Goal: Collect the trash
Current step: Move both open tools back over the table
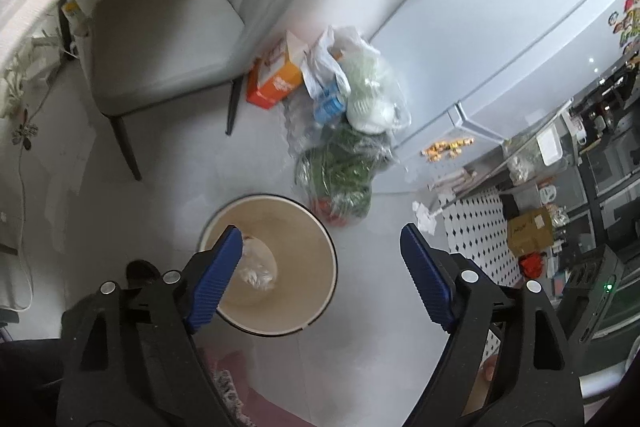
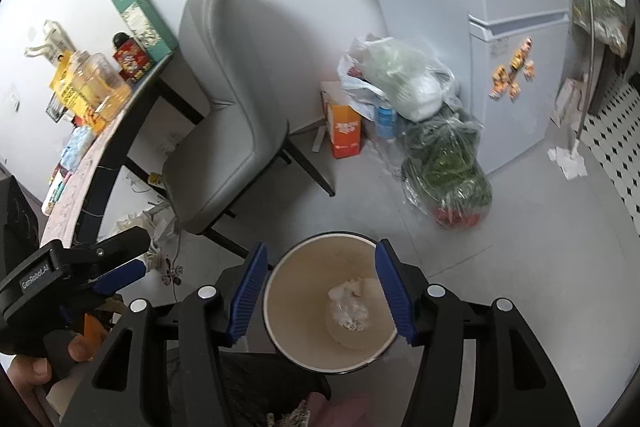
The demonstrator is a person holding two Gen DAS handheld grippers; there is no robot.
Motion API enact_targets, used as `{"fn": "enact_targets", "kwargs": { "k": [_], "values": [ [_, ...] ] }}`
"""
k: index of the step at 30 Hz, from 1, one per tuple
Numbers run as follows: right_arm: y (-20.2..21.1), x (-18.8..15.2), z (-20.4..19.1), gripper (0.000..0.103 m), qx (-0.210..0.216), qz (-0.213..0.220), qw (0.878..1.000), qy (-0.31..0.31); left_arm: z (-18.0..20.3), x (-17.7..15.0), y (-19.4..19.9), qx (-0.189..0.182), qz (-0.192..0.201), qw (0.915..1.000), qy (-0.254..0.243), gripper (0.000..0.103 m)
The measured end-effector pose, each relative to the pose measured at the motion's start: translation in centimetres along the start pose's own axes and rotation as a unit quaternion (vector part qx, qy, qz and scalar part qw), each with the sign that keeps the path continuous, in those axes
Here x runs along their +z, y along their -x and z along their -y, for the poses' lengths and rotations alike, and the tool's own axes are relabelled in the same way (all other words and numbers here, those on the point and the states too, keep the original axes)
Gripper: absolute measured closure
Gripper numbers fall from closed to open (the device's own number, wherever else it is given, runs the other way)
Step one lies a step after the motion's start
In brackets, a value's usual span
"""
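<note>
Left wrist view
Left gripper [image 1: 322, 241]: jaws spread wide, nothing between the blue pads; it hangs over the floor, looking down.
Trash bin [image 1: 328, 247]: round, beige inside with a dark rim, standing on the pale floor [image 1: 168, 211] directly below the left finger; the right finger is off to its side, over bare floor.
Crumpled wrapper [image 1: 258, 267]: clear plastic with white bits, lying at the bottom of the bin, partly hidden by the left pad.
Grey chair [image 1: 160, 43]: beyond the bin, next to the table edge.
Orange carton [image 1: 276, 79]: on the floor by the chair leg, touching the pile of plastic bags [image 1: 360, 95].
Bag of greens [image 1: 340, 167]: clear bag, just beyond the bin's rim.
Fridge [image 1: 500, 39]: pale blue, magnets on it, behind the bags.

Right wrist view
Right gripper [image 2: 320, 253]: jaws wide apart and empty, one finger on each side of the bin's mouth, above it.
Trash bin [image 2: 288, 303]: centred under the gripper; the wrapper [image 2: 348, 309] rests on its bottom.
Left gripper [image 2: 140, 247]: seen at the left edge, held in a hand [image 2: 56, 359]; from this angle its opening cannot be told.
Table [image 2: 108, 147]: at left, carrying a clear jar [image 2: 100, 83], a green box [image 2: 140, 19] and small packets.
Chair, carton, bags, fridge: same group beyond the bin.
</note>
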State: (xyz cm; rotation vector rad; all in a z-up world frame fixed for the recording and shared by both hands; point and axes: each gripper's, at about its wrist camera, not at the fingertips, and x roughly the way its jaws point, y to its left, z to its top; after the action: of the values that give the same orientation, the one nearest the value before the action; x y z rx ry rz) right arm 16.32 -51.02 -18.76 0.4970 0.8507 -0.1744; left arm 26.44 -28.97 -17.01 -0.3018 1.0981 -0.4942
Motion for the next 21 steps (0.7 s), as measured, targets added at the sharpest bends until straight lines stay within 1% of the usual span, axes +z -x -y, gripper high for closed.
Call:
{"fn": "enact_targets", "kwargs": {
  "k": [2,4,9,11,13,14,16,18,21],
  "values": [
    [0.5,0.1,-1.5,0.043,0.005,0.006,1.0,0.01,-0.6,0.4,1.8,0.008,0.018,0.9998,0.001,0.021],
    [1.2,0.3,-2.8,0.038,0.012,0.01,1.0,0.014,-1.2,0.8,4.1,0.021,0.042,0.9989,0.003,0.019],
    [3.3,0.3,-7.0,0.027,0.025,0.035,0.998,0.045,-2.5,1.4,10.2,0.038,0.106,0.9936,-0.002,0.014],
    [4.2,0.2,-8.8,0.023,0.031,0.042,0.997,0.056,-3.2,1.5,12.3,0.041,0.126,0.9913,0.001,0.012],
    [5.3,0.0,-10.8,0.015,0.031,0.061,0.995,0.07,-4.1,1.4,14.8,0.045,0.15,0.9876,0.009,0.01],
    [5.8,-0.2,-11.6,0.009,0.027,0.072,0.994,0.077,-4.4,1.2,15.7,0.049,0.159,0.986,0.013,0.009],
    [6.7,-0.5,-13.4,0.007,0.026,0.09,0.991,0.095,-5.2,1.0,18.2,0.056,0.185,0.9809,0.02,0.007],
    [7.1,-0.7,-15.4,0.008,0.037,0.09,0.989,0.112,-6.0,0.6,20.0,0.064,0.202,0.9769,0.023,0.006],
    [7.6,-1.3,-17.9,0.008,0.048,0.089,0.987,0.127,-7.5,-0.2,22.9,0.086,0.224,0.9702,0.029,0.006]
  ]
}}
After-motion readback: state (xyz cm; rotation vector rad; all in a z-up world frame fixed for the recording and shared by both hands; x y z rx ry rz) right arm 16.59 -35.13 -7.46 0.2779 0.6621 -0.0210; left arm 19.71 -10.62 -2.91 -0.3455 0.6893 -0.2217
